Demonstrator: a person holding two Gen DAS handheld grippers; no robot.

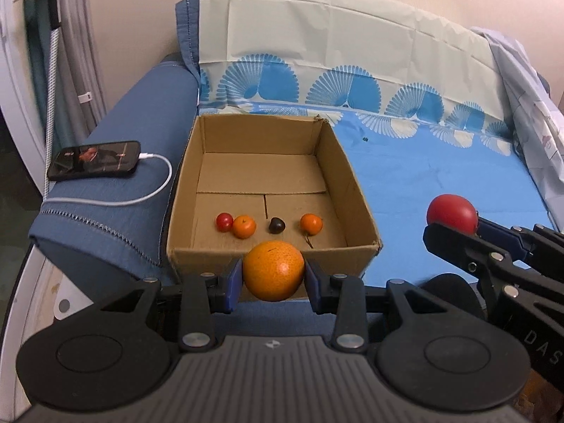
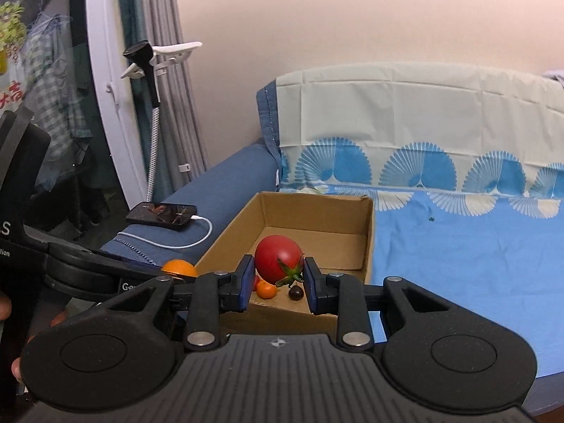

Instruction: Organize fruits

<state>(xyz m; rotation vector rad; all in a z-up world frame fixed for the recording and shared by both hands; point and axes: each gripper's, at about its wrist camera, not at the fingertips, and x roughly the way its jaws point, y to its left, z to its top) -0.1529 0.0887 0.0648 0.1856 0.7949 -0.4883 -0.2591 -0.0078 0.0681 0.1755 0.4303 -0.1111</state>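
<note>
Where phone [image 1: 94,160] charges, box [image 1: 356,176] adjoins.

Phone [image 1: 94,160] charging on sofa armrest [image 1: 116,190], patterned blue sheet [image 1: 440,176]

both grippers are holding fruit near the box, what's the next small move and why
Probably carry the left gripper, shut on the large round orange, forward over the near wall of the open cardboard box, since the orange sits just short of it and four small fruits already lie inside.

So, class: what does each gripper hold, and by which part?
Left gripper: the orange, pinched at its sides. Right gripper: the tomato, fingers on opposite sides, stem facing the camera.
</note>
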